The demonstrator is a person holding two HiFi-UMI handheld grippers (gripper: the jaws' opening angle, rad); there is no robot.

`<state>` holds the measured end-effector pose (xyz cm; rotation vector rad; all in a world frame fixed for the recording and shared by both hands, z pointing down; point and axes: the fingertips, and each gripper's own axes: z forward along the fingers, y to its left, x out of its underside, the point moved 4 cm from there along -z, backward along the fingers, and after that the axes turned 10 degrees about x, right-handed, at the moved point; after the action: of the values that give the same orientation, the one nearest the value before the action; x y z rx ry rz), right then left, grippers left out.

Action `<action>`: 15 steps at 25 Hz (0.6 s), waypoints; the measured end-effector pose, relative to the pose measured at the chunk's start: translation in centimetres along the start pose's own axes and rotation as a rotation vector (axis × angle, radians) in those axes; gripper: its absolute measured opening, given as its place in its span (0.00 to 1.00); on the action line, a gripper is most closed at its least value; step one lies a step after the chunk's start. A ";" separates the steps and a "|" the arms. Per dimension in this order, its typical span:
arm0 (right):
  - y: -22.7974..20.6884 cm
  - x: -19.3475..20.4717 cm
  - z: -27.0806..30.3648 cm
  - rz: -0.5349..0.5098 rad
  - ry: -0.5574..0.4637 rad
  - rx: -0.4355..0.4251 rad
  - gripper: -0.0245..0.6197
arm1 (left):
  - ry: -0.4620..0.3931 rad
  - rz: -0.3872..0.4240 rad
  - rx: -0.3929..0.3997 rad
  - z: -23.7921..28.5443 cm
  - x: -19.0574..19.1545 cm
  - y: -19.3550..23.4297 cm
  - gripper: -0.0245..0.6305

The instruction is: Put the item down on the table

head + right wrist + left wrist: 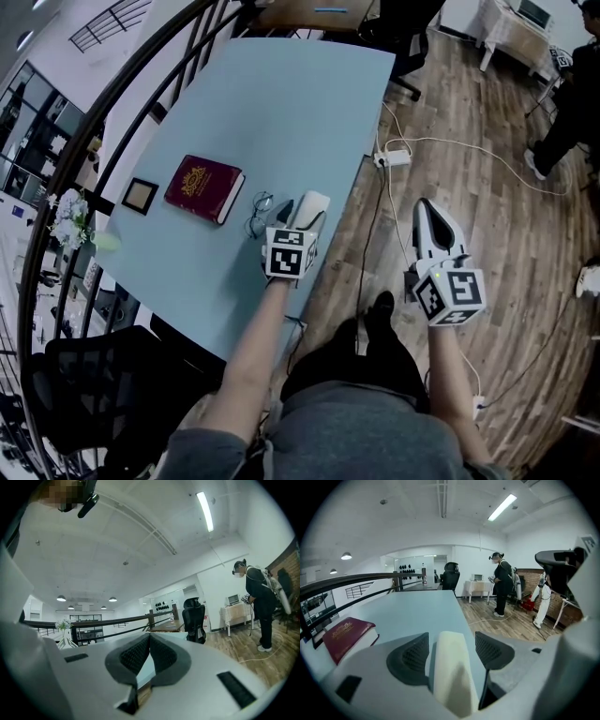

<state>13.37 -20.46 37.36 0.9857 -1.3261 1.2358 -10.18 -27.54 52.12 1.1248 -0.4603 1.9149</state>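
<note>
My left gripper (307,214) sits at the table's (281,103) near edge, on the far side of the glasses (260,214) from the red book (204,187). Its fingers (410,660) are spread apart, and the cream item (452,667) lies between them. A sliver of blue tabletop shows on either side of it, so I am not squeezing it. The item lies lengthwise along my jaws, with the book off to its left. My right gripper (428,211) hangs well away from the book, off the table and over the wooden floor (487,187). Its fingers (133,656) are pressed together at the tips with nothing between them.
</note>
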 end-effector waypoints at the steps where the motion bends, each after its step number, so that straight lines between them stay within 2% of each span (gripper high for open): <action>1: 0.1 0.0 0.1 0.001 0.000 -0.001 0.04 | -0.014 0.002 -0.002 -0.3 -0.4 0.0 0.51; 15: 1.1 -0.6 0.4 -0.007 -0.013 -0.016 0.04 | -0.252 0.019 -0.027 -5.4 -6.0 -1.3 0.30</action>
<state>12.34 -20.77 36.66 0.9883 -1.3392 1.2135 -10.56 -26.05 44.08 1.3544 -0.6346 1.7849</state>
